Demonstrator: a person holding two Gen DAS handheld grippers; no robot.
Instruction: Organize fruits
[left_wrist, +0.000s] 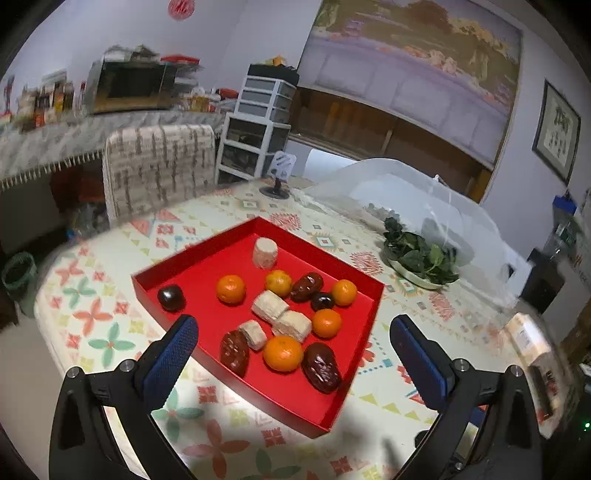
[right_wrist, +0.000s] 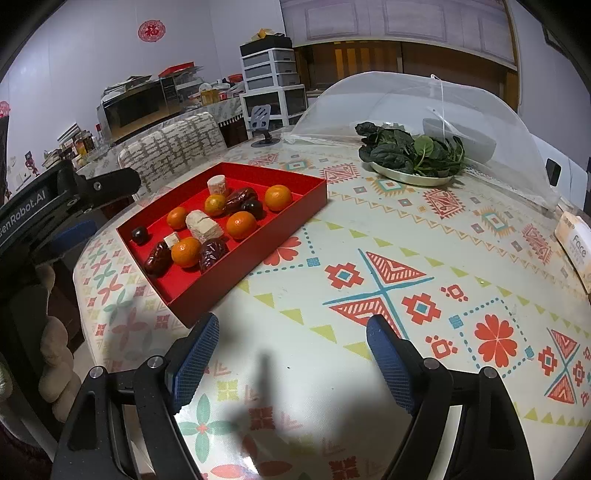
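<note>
Fruits all sit mixed in the red tray (left_wrist: 173, 273) on the patterned tablecloth (right_wrist: 369, 258): five oranges, e.g. one at mid-left (left_wrist: 231, 289) and the biggest near front (left_wrist: 283, 353); three wrinkled red dates, incl. front-right one (left_wrist: 321, 367); two dark glossy round ones, one alone at left corner (left_wrist: 171, 297), other wedged btwn a date and an orange (left_wrist: 322, 300). Also four pale wrapped blocks/cylinders, one standing at back (left_wrist: 265, 252), prob not fruit, can't tell what. No grouping by type visible, kinds are interleaved, most touching neighbours. Left gripper (left_wrist: 291, 350) hangs over tray's near edge, jaws spread wide, nothing held. Right gripper (right_wrist: 291, 347) is over bare cloth beside tray, jaws also apart, empty. Whether sorting is early or partway, can't say from this. For any pick: go for pieces w/ free sides, close across the round dia, light squeeze on dates (soft, prob sticky), watch oranges rolling on the flat tray floor when a neighbour is lifted. Spinach plate (right_wrist: 410, 173) and mesh cover (right_wrist: 388, 96) are well apart, no clash.
</note>
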